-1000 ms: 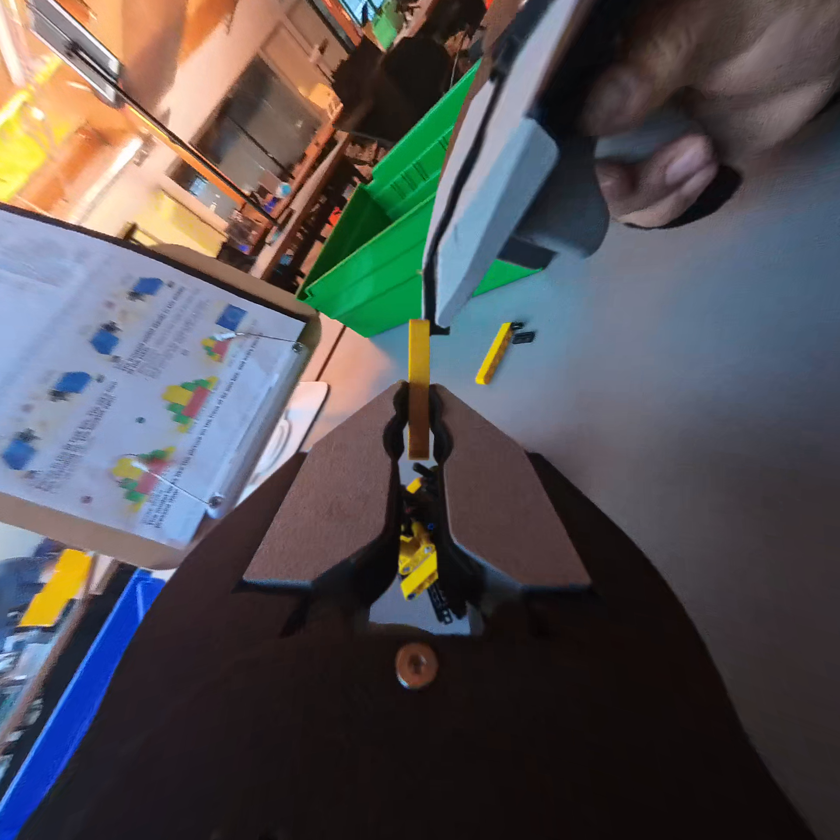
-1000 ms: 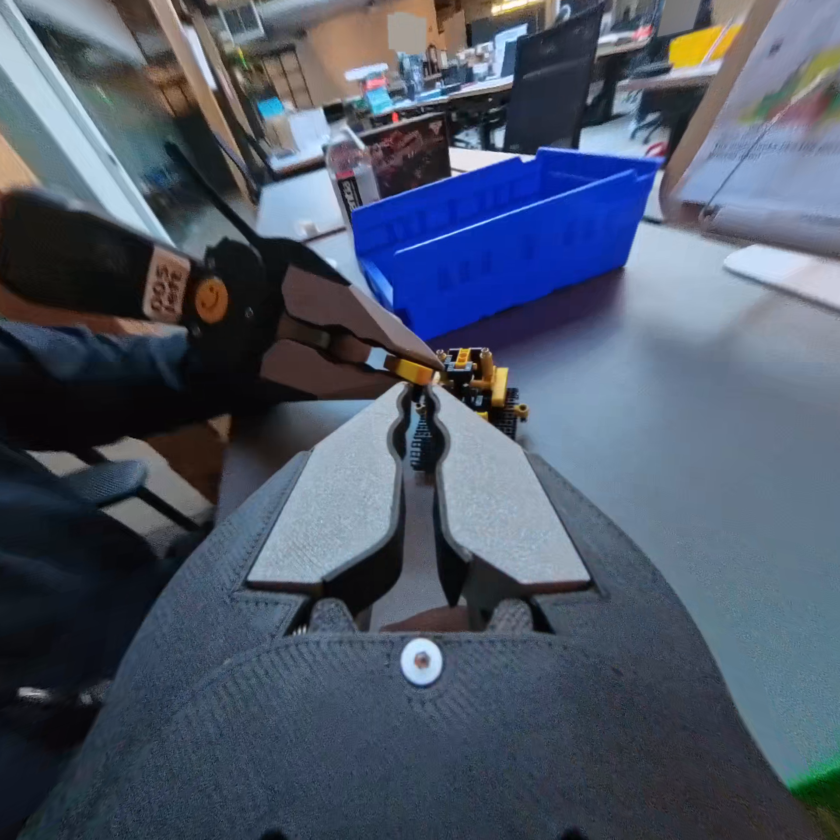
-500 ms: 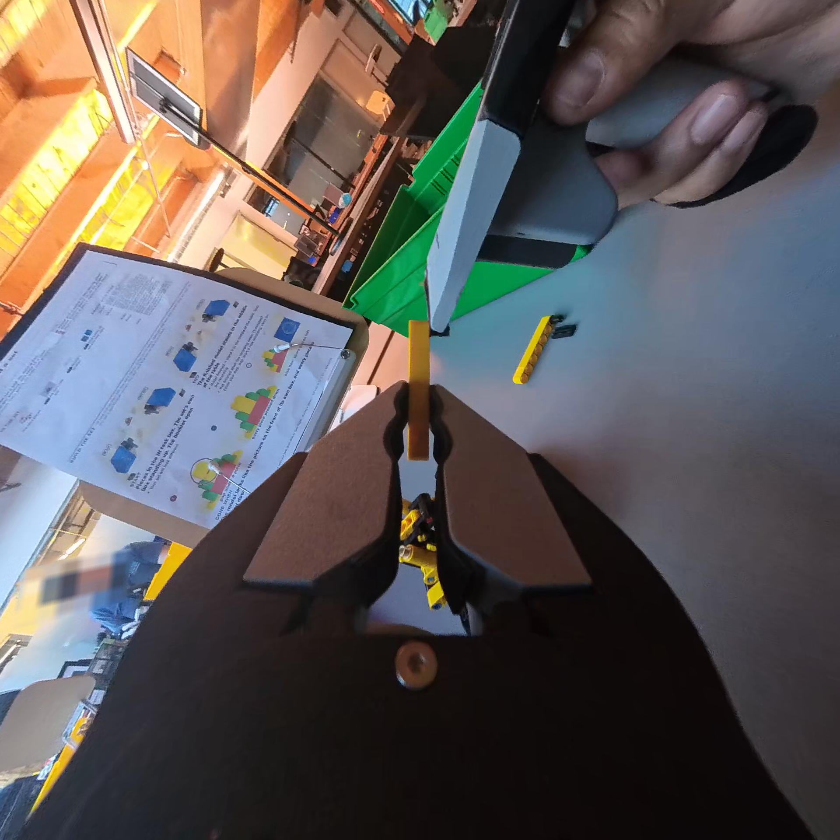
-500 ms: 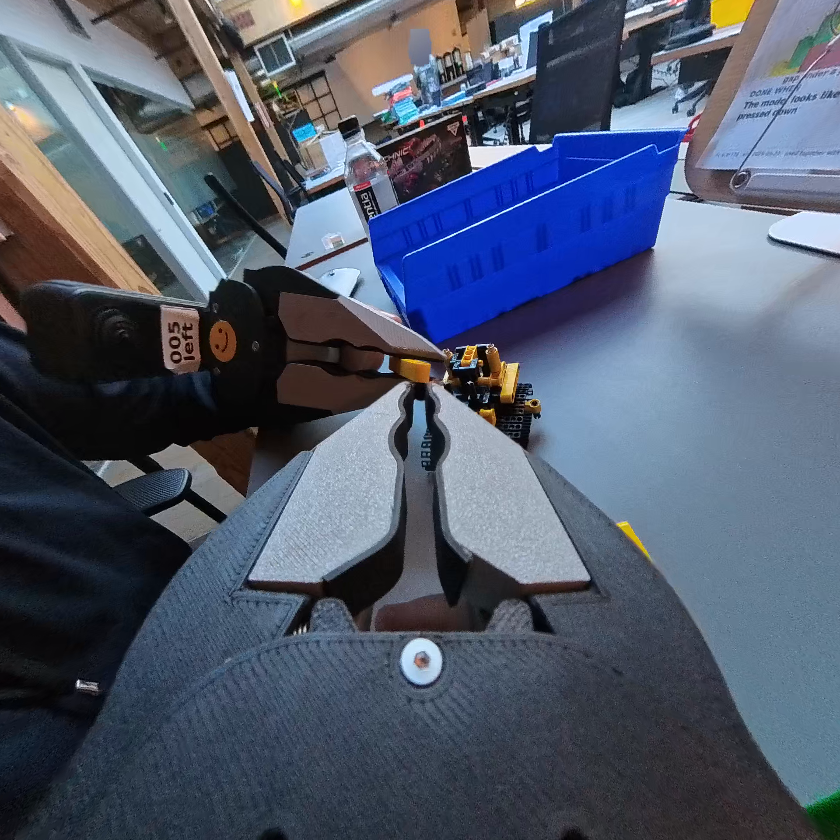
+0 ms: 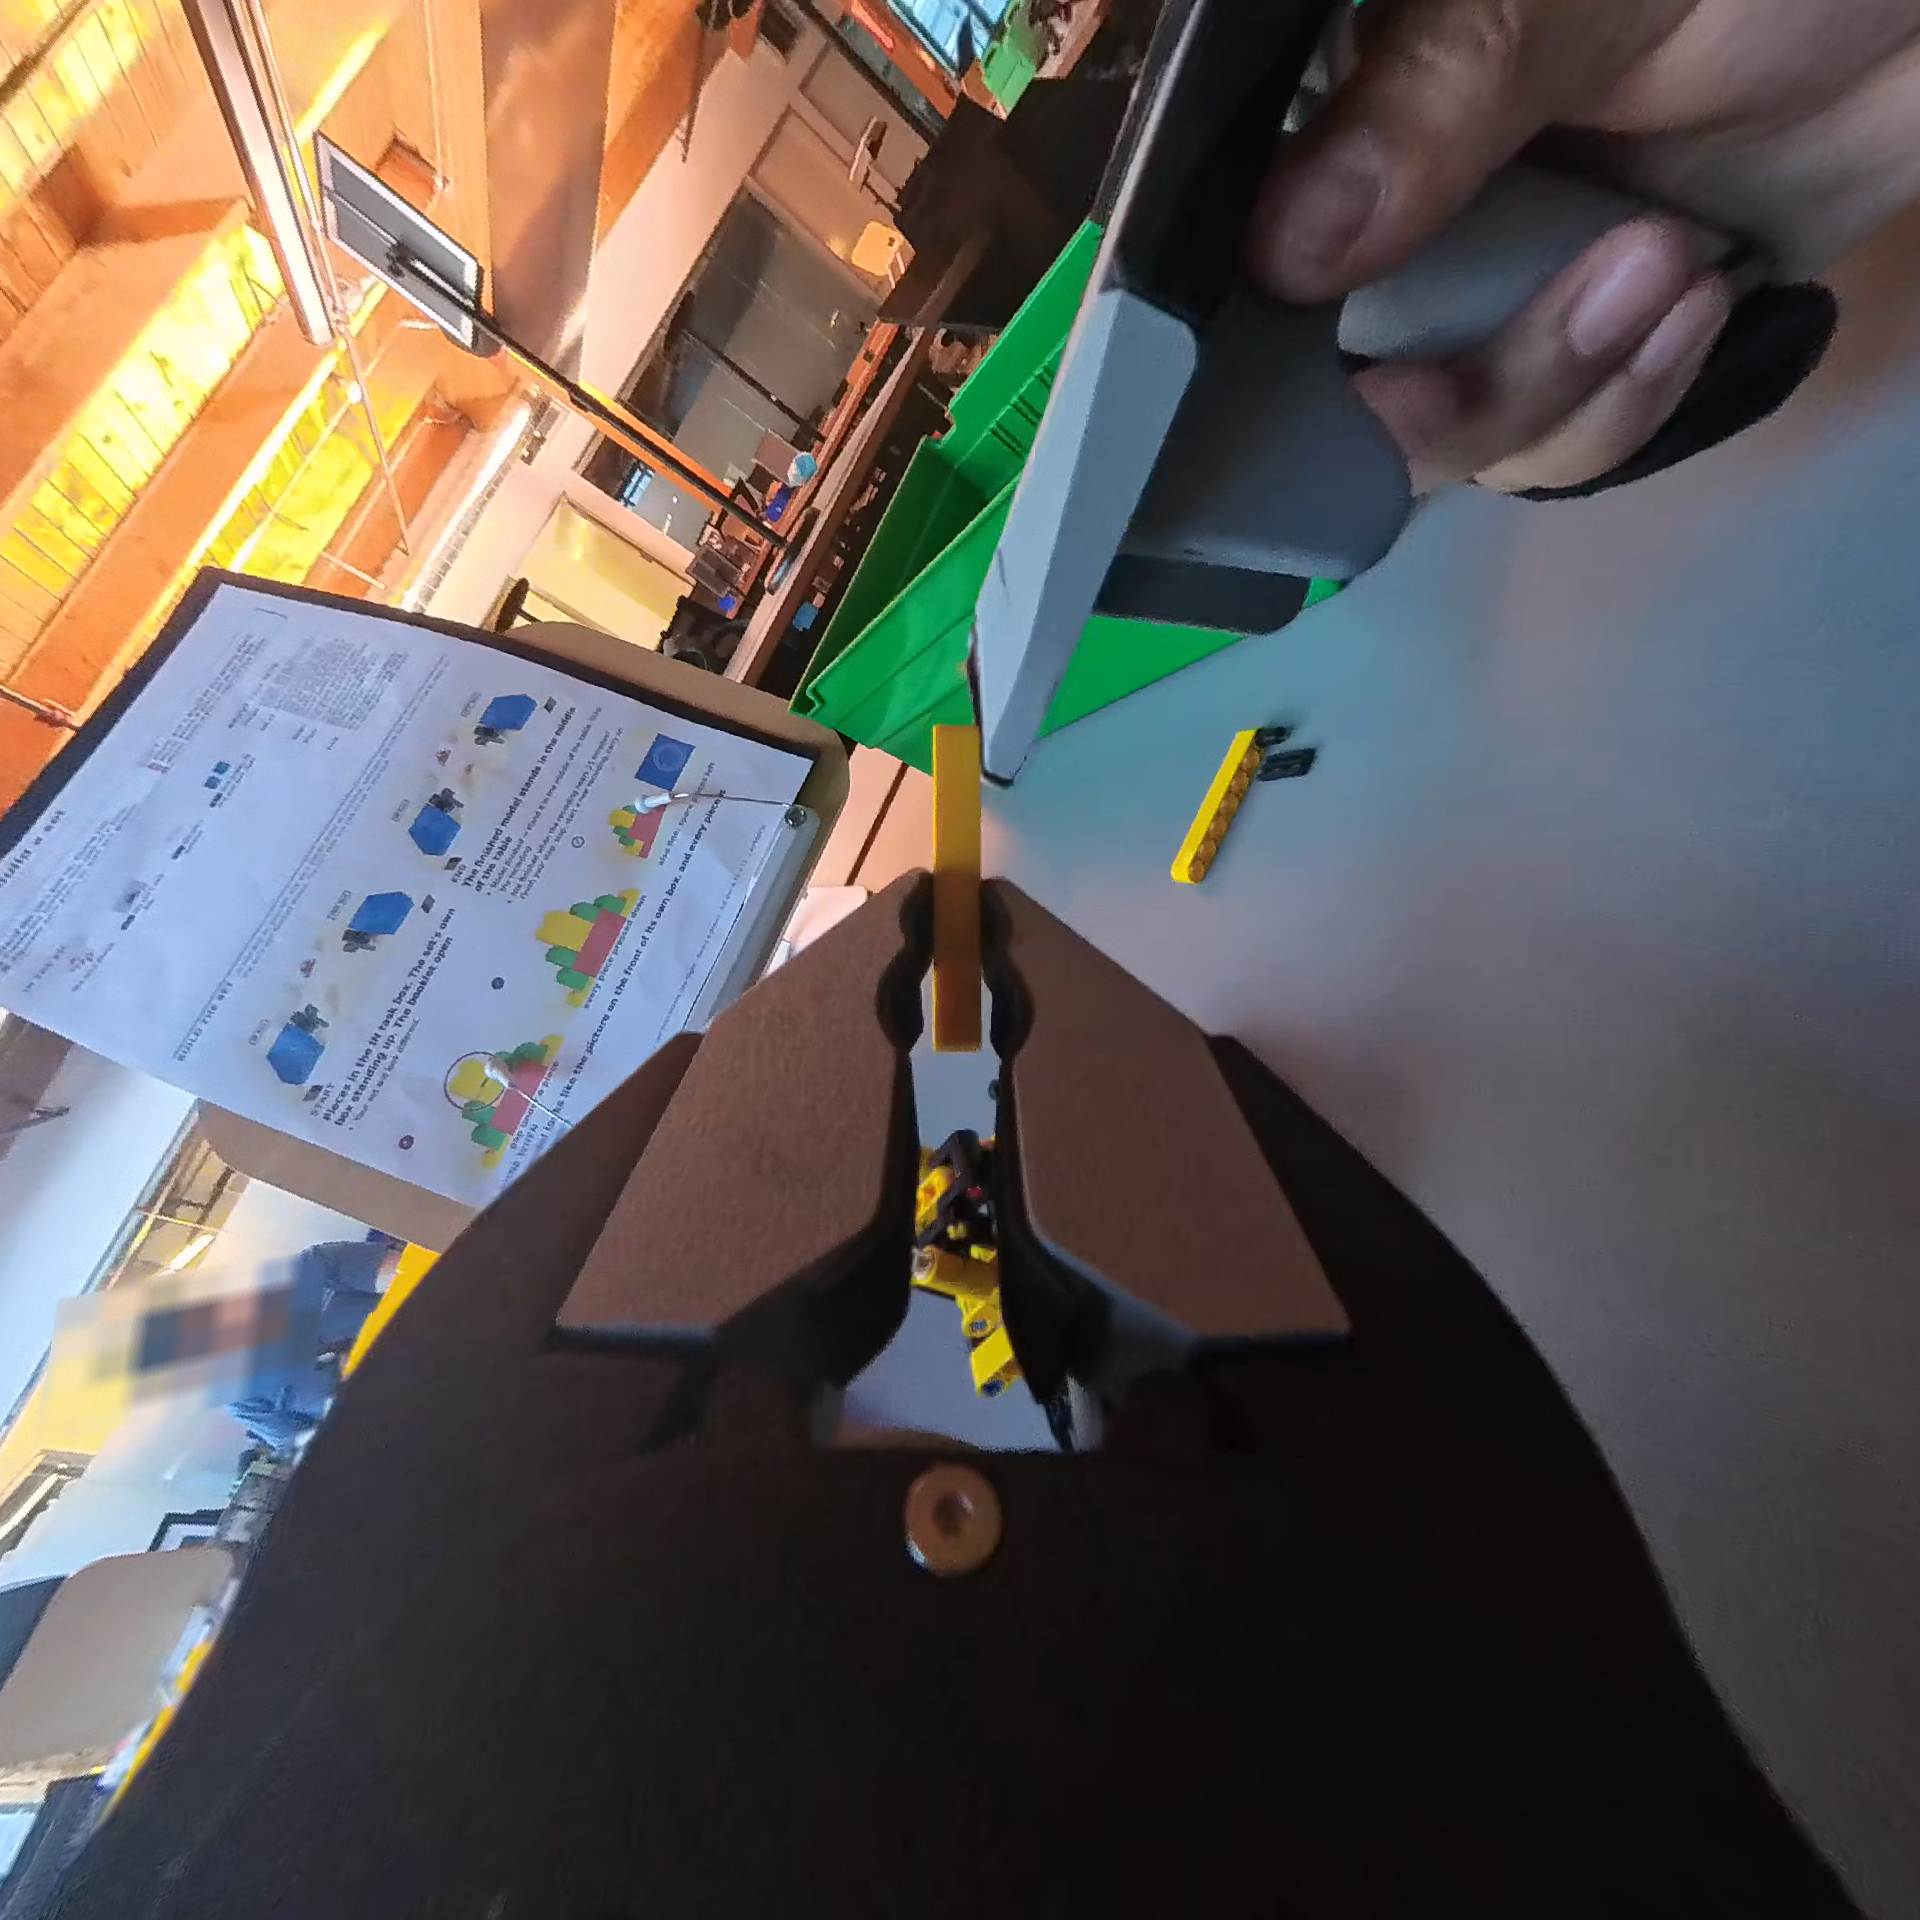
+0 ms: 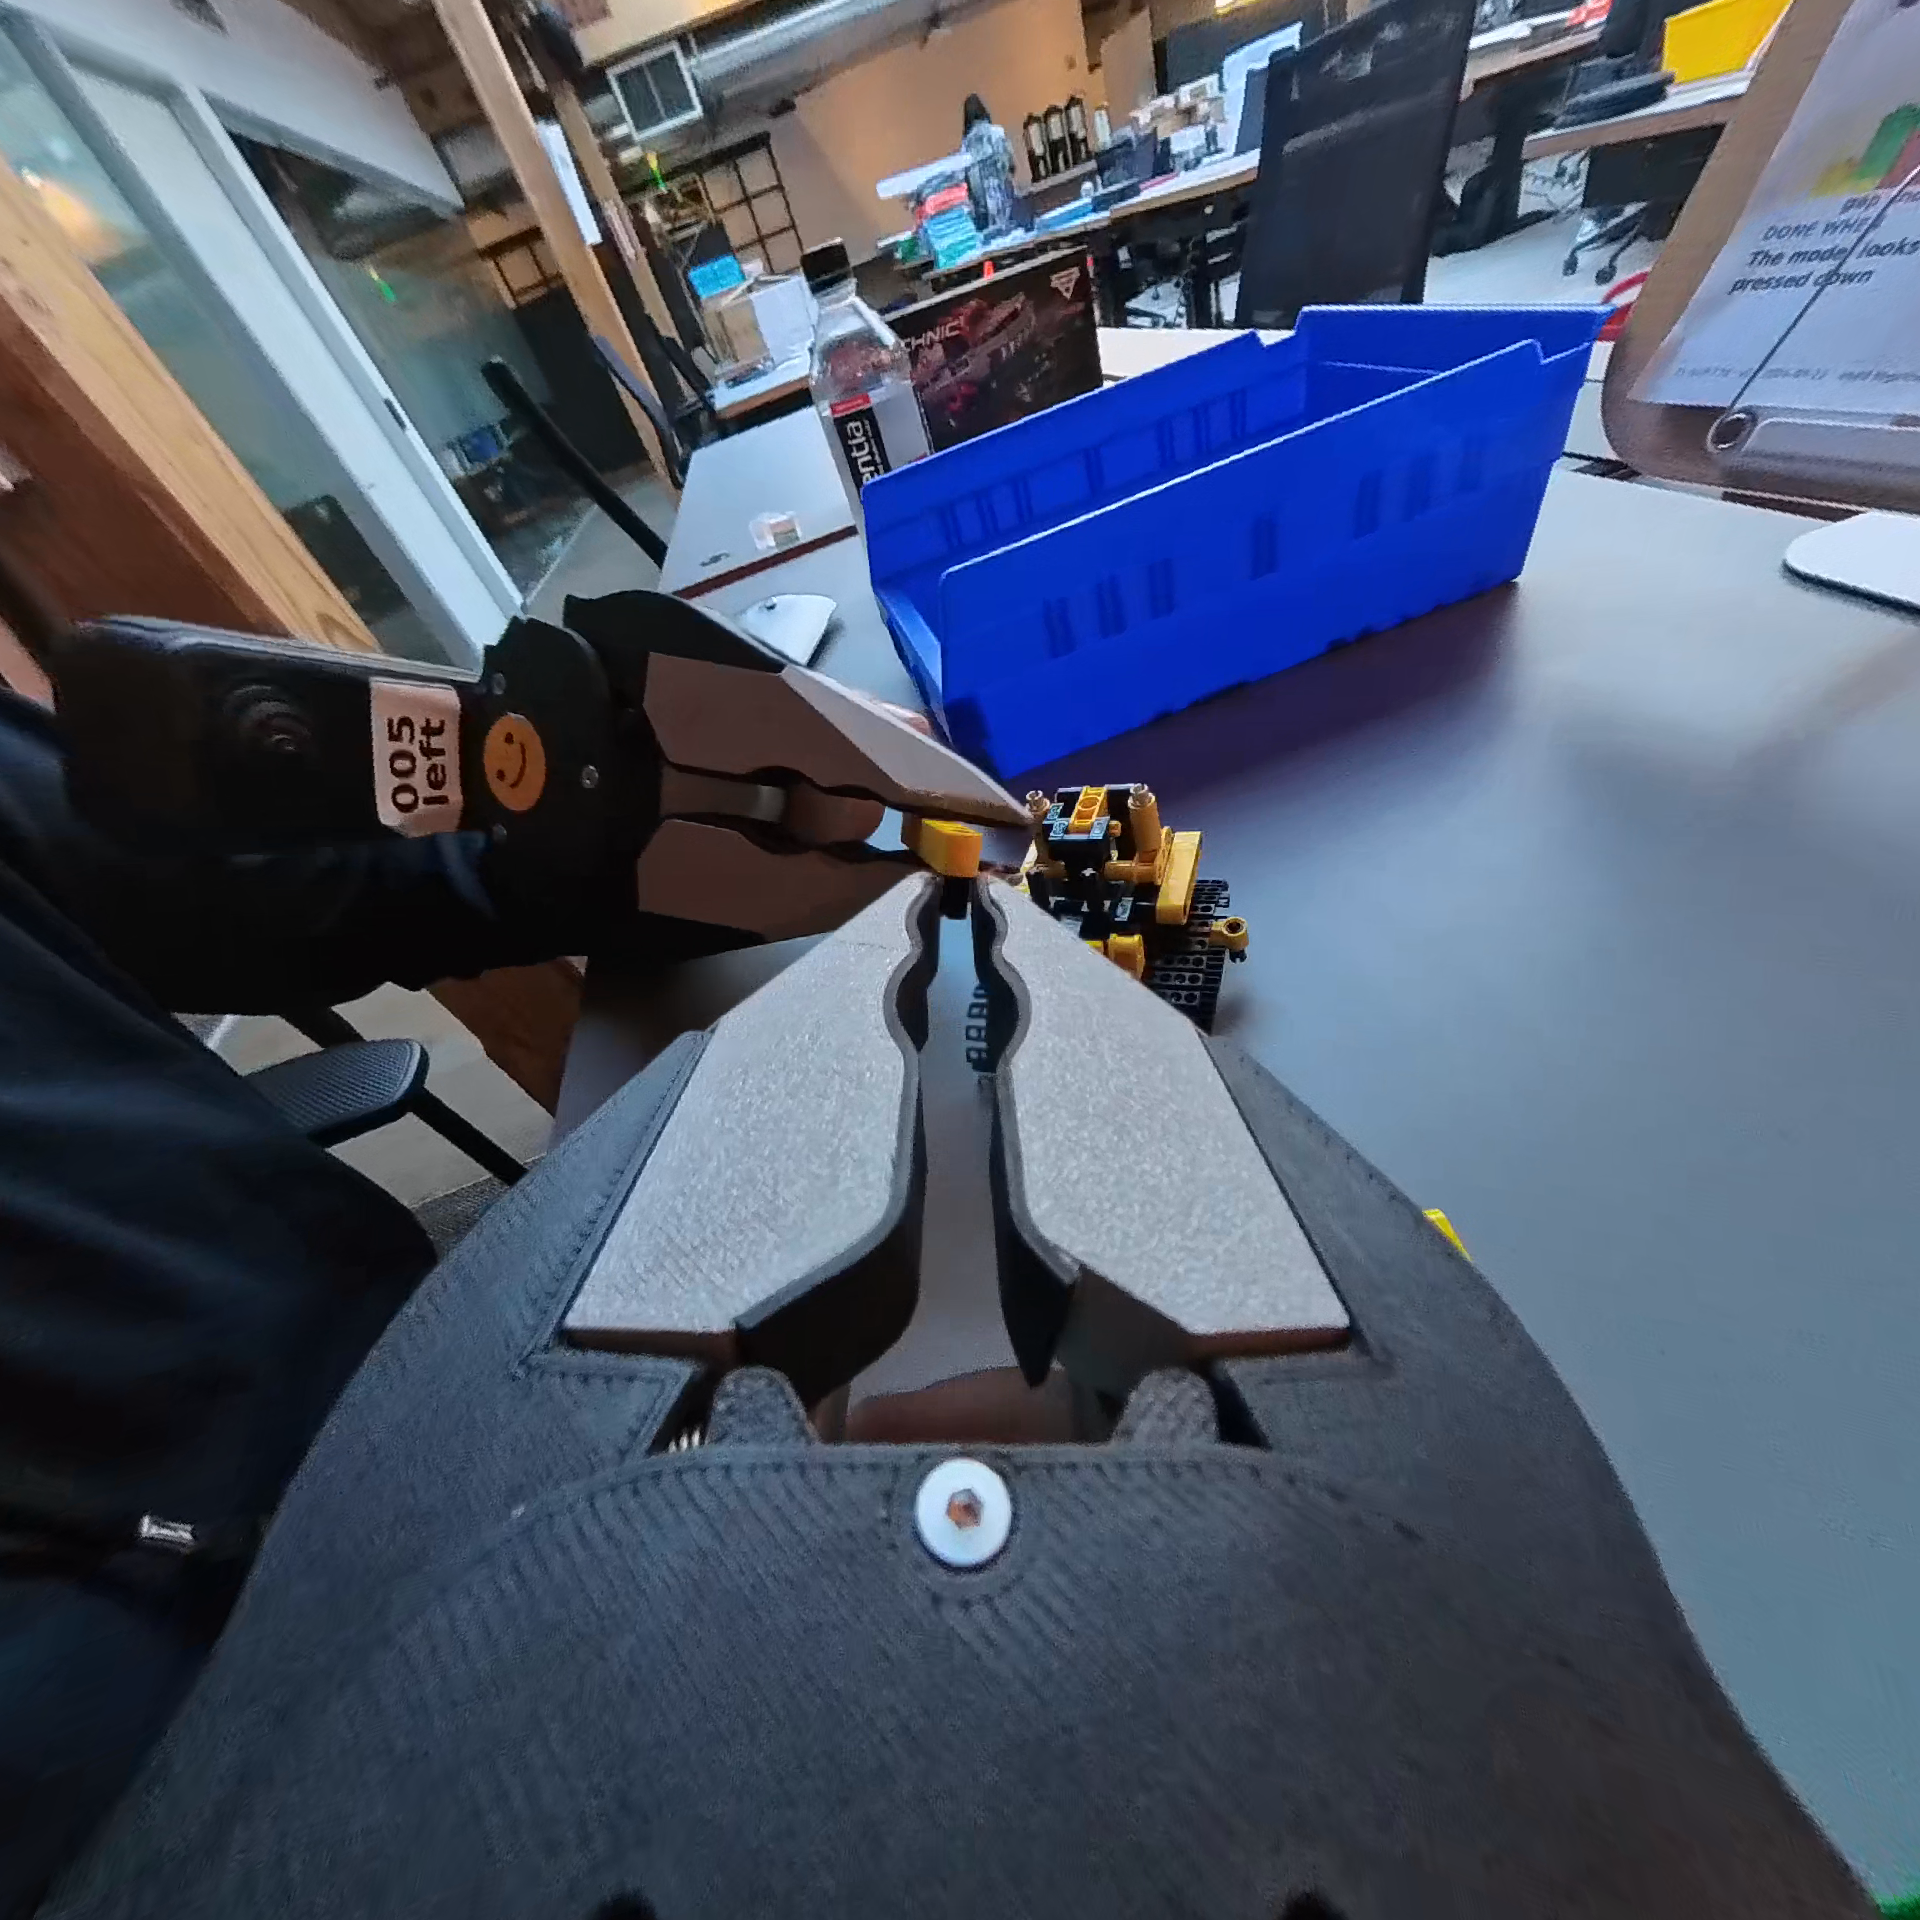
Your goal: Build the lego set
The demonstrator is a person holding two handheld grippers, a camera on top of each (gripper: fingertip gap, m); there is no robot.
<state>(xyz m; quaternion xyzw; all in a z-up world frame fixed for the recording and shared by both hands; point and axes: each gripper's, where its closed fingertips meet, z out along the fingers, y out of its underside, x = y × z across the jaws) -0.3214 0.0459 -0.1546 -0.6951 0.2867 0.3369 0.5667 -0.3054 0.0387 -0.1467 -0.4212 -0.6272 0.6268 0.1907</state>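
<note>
The left hand-held gripper is clamped on a yellow beam, whose long axis runs straight out past the fingertips, just beside the half-built model on the bench. The right hand-held gripper has its fingers nearly together; whether it grips anything cannot be told. A blue bin stands behind the model.

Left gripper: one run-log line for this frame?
left gripper: shut on yellow beam | right gripper: nearly shut, beside beam | model: on table
</note>
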